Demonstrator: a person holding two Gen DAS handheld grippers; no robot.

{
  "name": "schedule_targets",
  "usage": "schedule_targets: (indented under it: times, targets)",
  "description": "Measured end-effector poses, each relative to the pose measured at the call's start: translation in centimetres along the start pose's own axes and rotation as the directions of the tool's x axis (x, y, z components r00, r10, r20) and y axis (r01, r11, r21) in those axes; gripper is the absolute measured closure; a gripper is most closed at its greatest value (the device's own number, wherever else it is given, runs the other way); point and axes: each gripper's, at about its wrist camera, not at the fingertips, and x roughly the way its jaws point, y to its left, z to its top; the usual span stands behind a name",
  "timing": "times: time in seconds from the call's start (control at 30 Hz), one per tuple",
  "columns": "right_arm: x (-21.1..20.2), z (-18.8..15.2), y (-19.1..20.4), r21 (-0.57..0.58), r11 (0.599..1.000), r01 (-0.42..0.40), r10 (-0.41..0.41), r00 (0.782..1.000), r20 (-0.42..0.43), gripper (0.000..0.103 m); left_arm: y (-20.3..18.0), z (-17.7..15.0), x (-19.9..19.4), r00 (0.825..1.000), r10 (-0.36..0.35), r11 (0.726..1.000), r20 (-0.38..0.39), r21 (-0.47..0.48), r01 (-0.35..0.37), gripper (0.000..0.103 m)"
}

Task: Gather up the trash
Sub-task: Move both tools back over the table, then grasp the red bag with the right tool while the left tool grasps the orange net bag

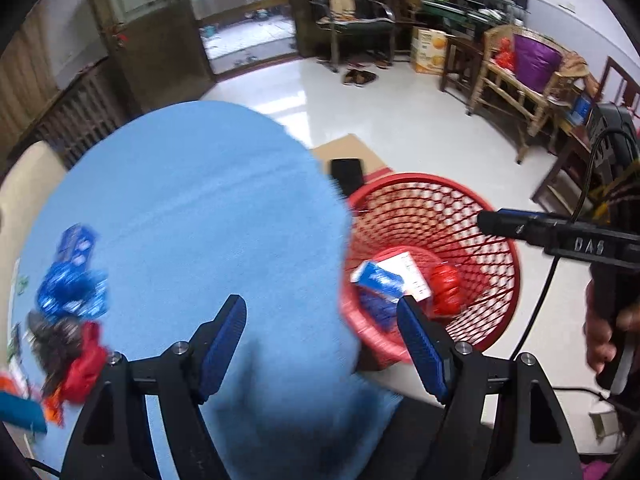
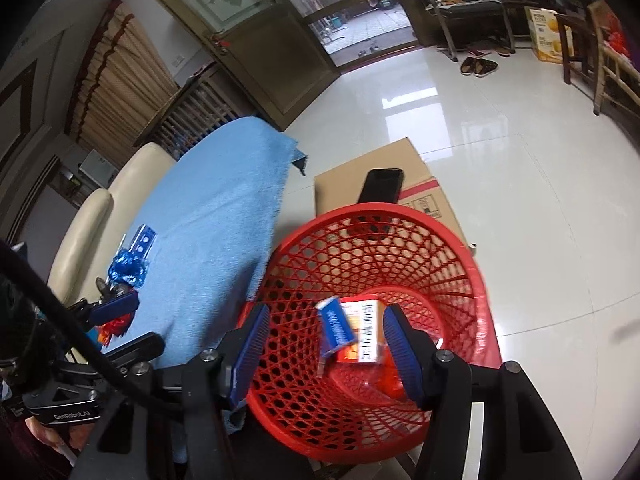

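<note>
Both sets of jaws wide apart, nothing held: the right gripper [image 2: 326, 344] hangs over the red mesh basket [image 2: 476, 280], where a blue wrapper [image 2: 335, 330] and an orange carton [image 2: 362, 336] lie. Left gripper [image 1: 320, 344] hovers above the blue cloth [image 1: 192, 208]; crumpled wrappers [image 1: 72, 292] sit at its left edge.
</note>
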Motion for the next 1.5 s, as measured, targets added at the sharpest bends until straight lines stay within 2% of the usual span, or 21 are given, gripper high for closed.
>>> schedule_targets:
  times: [0.23, 0.5, 0.7, 0.93, 1.1, 1.17, 1.3, 1.5]
  targets:
    - [1.0, 0.1, 4.7, -0.08, 0.996, -0.037, 0.035, 0.999, -0.021, 0.04, 6.0, -3.4, -2.8, 0.994, 0.107, 0.983, 0.02, -0.152, -0.103, 0.025]
    - [2.4, -0.3, 12.9, -0.234, 0.967, -0.096, 0.083, 0.994, -0.064, 0.04, 12.9, -8.7, -6.0, 0.978, 0.206, 0.928, 0.035, -0.323, -0.184, 0.025]
    - [4.2, -1.4, 19.0, -0.33, 0.931, -0.155, 0.118, 0.984, -0.13, 0.04, 18.3, -14.2, -7.9, 0.959, 0.285, 0.854, 0.006, -0.456, -0.251, 0.025]
    - [7.2, -2.5, 26.2, -0.401, 0.883, -0.244, 0.166, 0.961, -0.22, 0.04, 24.5, -20.4, -9.5, 0.937, 0.345, 0.741, -0.047, -0.6, -0.303, 0.025]
    - [10.0, -3.1, 31.3, -0.447, 0.844, -0.298, 0.181, 0.941, -0.285, 0.04, 26.9, -23.0, -10.0, 0.929, 0.364, 0.692, -0.067, -0.648, -0.318, 0.025]
    - [11.5, -3.5, 33.1, -0.466, 0.827, -0.316, 0.183, 0.933, -0.309, 0.04, 27.9, -23.9, -10.1, 0.93, 0.361, 0.679, -0.066, -0.665, -0.311, 0.025]
    - [15.1, -4.5, 36.0, -0.508, 0.787, -0.35, 0.175, 0.917, -0.359, 0.04, 28.8, -24.7, -10.2, 0.928, 0.363, 0.673, -0.079, -0.667, -0.32, 0.025]
    - [18.7, -5.3, 39.8, -0.632, 0.682, -0.368, 0.157, 0.918, -0.364, 0.04, 30.7, -24.5, -9.5, 0.93, 0.358, 0.681, -0.087, -0.657, -0.323, 0.025]
